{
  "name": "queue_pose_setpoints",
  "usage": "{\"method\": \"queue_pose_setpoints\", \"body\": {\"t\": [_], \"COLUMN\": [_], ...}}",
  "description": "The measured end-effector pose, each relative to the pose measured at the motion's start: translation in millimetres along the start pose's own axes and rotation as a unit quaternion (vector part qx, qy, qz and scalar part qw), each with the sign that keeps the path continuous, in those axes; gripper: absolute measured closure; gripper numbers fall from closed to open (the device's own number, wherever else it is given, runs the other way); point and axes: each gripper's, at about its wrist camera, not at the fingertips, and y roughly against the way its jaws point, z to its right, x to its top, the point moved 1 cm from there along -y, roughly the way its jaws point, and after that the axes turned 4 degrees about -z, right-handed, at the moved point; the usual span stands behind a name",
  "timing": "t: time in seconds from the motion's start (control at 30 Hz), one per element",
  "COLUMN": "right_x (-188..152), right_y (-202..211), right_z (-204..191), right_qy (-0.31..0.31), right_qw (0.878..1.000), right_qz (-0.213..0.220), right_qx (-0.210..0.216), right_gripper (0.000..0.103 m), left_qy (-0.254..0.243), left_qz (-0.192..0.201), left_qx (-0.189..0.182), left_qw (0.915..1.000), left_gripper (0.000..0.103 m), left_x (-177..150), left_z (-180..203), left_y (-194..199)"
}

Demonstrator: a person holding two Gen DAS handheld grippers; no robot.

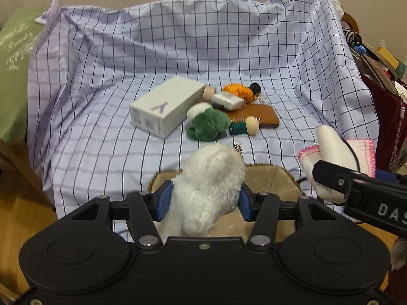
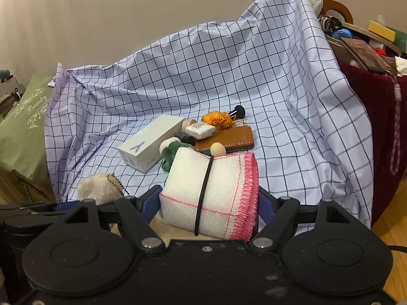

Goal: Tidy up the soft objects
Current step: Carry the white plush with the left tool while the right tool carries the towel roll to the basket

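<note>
My left gripper (image 1: 205, 199) is shut on a white fluffy plush toy (image 1: 211, 178), its blue pads pressing both sides. The toy hangs over a tan furry basket (image 1: 274, 181) at the near edge of the checked sheet (image 1: 127, 63). In the right wrist view my right gripper (image 2: 207, 203) is shut on a folded white cloth with a pink hem (image 2: 221, 190), bound by a black band. That cloth (image 1: 333, 142) also shows at the right of the left wrist view. A green plush frog (image 1: 207, 124) lies mid-sheet, with an orange pompom (image 1: 239, 90) behind it.
Beside the frog lie a white box (image 1: 165, 106), a brown wallet (image 1: 259, 118), a wooden peg doll (image 1: 245, 125) and a small white packet (image 1: 227, 100). A green bag (image 1: 15, 76) stands at the left. A dark red draped bin of clutter (image 1: 386, 117) stands at the right.
</note>
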Motion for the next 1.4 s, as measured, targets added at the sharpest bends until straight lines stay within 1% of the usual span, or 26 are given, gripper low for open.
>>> {"method": "queue_pose_setpoints", "body": {"t": [0.2,0.37,0.47,0.6,0.73,0.97,1.3,1.4], "right_x": [-17.3,-27.0,-31.1,-34.4,-35.5,-37.1,-35.5,-35.3], "right_y": [7.8,-0.1,-4.9,-11.6,-14.5,-17.5,-19.9,-20.3], "right_z": [-2.0,-1.8,-3.1,-4.6,-5.2,-2.7,-0.5,0.4], "right_qy": [0.010,0.017,0.025,0.031,0.033,0.029,0.027,0.026], "right_qw": [1.000,1.000,0.999,0.998,0.998,0.997,0.997,0.997], "right_qz": [-0.002,-0.022,-0.032,-0.051,-0.058,-0.067,-0.071,-0.071], "right_qx": [-0.007,-0.015,-0.019,-0.015,-0.014,-0.015,-0.018,-0.018], "right_gripper": [0.027,0.027,0.027,0.027,0.027,0.027,0.027,0.027], "left_qy": [0.020,0.034,0.035,0.032,0.042,0.048,0.056,0.055], "left_qz": [-0.014,-0.040,-0.047,-0.040,-0.033,-0.025,-0.007,-0.001], "left_qx": [0.010,0.017,0.019,0.024,0.025,0.032,0.023,0.030], "left_qw": [0.9996,0.9985,0.9981,0.9984,0.9982,0.9980,0.9981,0.9981], "left_gripper": [0.052,0.052,0.051,0.051,0.051,0.051,0.050,0.048], "left_x": [-18.1,-32.7,-39.8,-43.0,-44.9,-50.5,-49.9,-49.7], "left_z": [-2.1,-6.0,-6.8,-4.7,-6.2,-5.3,-4.7,-3.1], "left_y": [-6.1,-20.9,-23.2,-19.8,-16.7,-14.4,-6.9,-5.0]}}
